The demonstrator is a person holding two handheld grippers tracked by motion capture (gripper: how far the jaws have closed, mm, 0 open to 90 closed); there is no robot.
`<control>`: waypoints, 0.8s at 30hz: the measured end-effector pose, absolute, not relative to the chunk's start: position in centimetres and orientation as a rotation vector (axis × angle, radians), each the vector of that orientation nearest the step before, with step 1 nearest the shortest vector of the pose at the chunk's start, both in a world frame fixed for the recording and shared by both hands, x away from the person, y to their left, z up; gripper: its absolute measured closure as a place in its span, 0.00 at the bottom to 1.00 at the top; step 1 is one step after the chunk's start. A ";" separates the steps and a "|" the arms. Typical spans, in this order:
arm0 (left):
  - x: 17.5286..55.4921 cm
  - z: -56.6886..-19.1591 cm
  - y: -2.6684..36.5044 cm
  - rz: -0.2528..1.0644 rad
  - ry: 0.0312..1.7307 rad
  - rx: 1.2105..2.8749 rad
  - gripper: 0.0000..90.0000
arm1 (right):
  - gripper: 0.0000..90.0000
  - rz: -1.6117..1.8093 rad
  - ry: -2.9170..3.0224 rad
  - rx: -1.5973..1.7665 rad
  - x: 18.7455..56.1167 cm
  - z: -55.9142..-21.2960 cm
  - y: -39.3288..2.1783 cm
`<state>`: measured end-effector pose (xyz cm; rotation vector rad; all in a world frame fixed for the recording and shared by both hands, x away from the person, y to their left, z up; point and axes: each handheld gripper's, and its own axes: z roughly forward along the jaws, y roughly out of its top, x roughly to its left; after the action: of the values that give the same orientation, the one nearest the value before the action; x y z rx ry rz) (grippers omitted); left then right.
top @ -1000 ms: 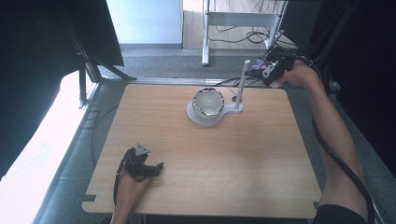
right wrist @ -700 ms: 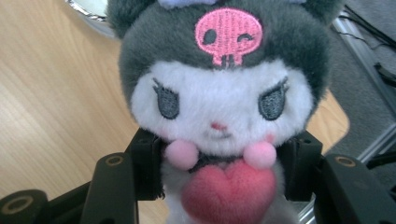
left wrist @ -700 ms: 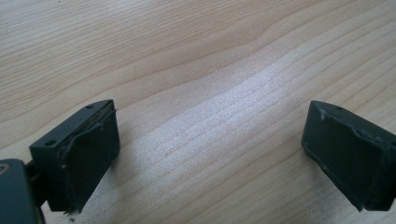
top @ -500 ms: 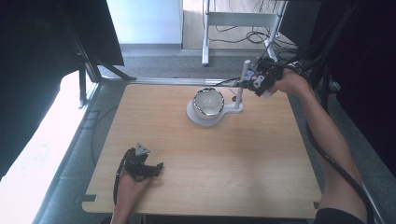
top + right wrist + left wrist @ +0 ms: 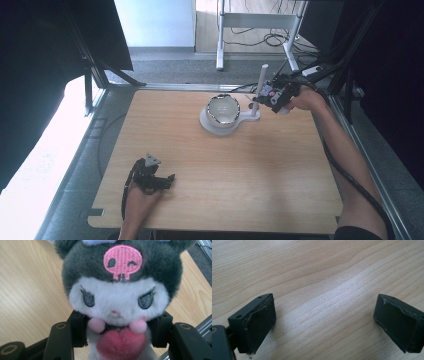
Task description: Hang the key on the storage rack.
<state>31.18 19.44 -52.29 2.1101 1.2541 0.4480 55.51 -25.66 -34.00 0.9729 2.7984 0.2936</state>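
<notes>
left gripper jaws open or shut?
Open. The left gripper shows its jaws set wide apart, bare wooden table between them, nothing held.

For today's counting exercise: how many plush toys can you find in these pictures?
1. The plush toy sits clamped between the right gripper's jaws, above the table's far right. Others may be hidden.

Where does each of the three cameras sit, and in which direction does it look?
High view: above the person's side, facing forward and down on the table; both forearms enter from below.
Left gripper view: on the left gripper, looking down at bare wood between open jaws.
Right gripper view: on the right gripper, facing the plush toy it grips.
Shared: the wooden tabletop.
</notes>
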 end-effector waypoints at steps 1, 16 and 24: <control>31.2 -52.3 19.5 0.449 1.253 2.112 0.05 | 0.49 0.284 2.793 0.980 55.6 -34.5 -25.9; 31.2 -52.3 19.5 0.447 1.254 2.113 0.05 | 0.47 0.337 2.701 1.012 56.3 -37.4 -26.3; 31.2 -52.3 19.5 0.447 1.254 2.113 0.05 | 0.41 0.372 2.696 0.991 56.5 -39.3 -24.9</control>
<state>31.17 19.46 -52.27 2.1131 1.2538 0.4471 56.55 -24.92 -39.28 0.9906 2.6959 0.3722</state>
